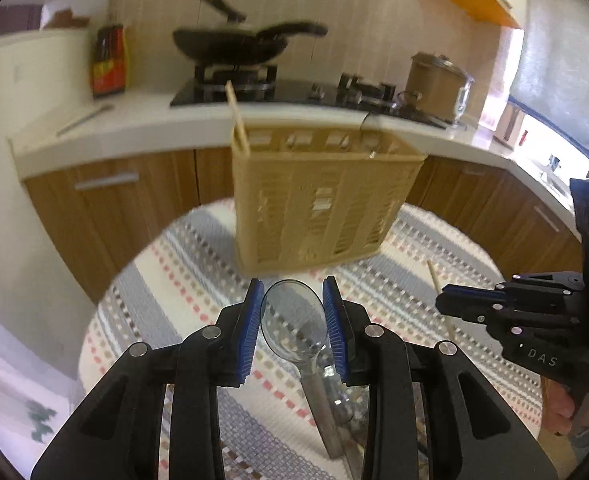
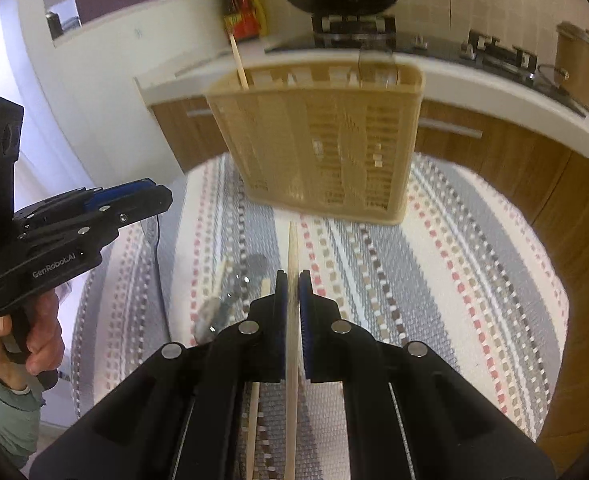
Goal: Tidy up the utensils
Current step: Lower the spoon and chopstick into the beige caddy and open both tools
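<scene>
writing: "GenRobot.AI" on left gripper [image 2: 166, 200] body; "DAS" on right gripper [image 2: 293, 280] body
left fingers: pinching clear spoon [image 1: 292, 320] by its bowl
right fingers: pressed together on one chopstick [image 2: 293, 248]
holder: one beige slotted utensil basket [image 1: 318, 208] on striped mat [image 1: 414, 280], one chopstick upright in its left corner
loose on mat: second chopstick [image 2: 254, 408], metal utensils under the spoon, count unclear
</scene>
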Action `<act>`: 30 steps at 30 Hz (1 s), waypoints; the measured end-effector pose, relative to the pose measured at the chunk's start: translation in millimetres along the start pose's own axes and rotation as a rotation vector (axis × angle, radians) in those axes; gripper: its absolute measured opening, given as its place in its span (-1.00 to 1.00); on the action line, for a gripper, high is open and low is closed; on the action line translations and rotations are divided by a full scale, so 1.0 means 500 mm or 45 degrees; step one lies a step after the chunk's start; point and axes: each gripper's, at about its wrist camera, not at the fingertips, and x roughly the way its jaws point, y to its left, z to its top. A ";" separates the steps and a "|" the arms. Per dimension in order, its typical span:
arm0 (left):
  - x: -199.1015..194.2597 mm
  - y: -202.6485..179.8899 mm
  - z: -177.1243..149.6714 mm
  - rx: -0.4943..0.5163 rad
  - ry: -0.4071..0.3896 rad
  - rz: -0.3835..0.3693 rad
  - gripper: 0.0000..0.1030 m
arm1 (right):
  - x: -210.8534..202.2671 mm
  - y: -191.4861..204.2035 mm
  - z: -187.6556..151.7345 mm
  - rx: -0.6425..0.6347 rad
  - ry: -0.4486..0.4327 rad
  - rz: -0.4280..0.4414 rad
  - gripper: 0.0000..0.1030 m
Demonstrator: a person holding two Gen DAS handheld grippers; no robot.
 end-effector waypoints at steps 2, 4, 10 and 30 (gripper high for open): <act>-0.018 -0.009 0.004 0.010 -0.036 -0.005 -0.44 | -0.024 0.006 0.000 -0.009 -0.042 -0.003 -0.91; -0.029 -0.017 0.004 0.012 -0.060 -0.009 -0.44 | -0.048 0.013 0.000 -0.023 -0.087 -0.009 -0.92; -0.065 -0.040 0.011 0.039 -0.141 -0.010 -0.44 | -0.114 0.031 0.004 -0.061 -0.207 -0.038 -0.92; -0.144 -0.053 0.222 0.143 -0.516 0.104 -0.44 | -0.231 -0.003 0.193 0.037 -0.625 -0.134 -0.92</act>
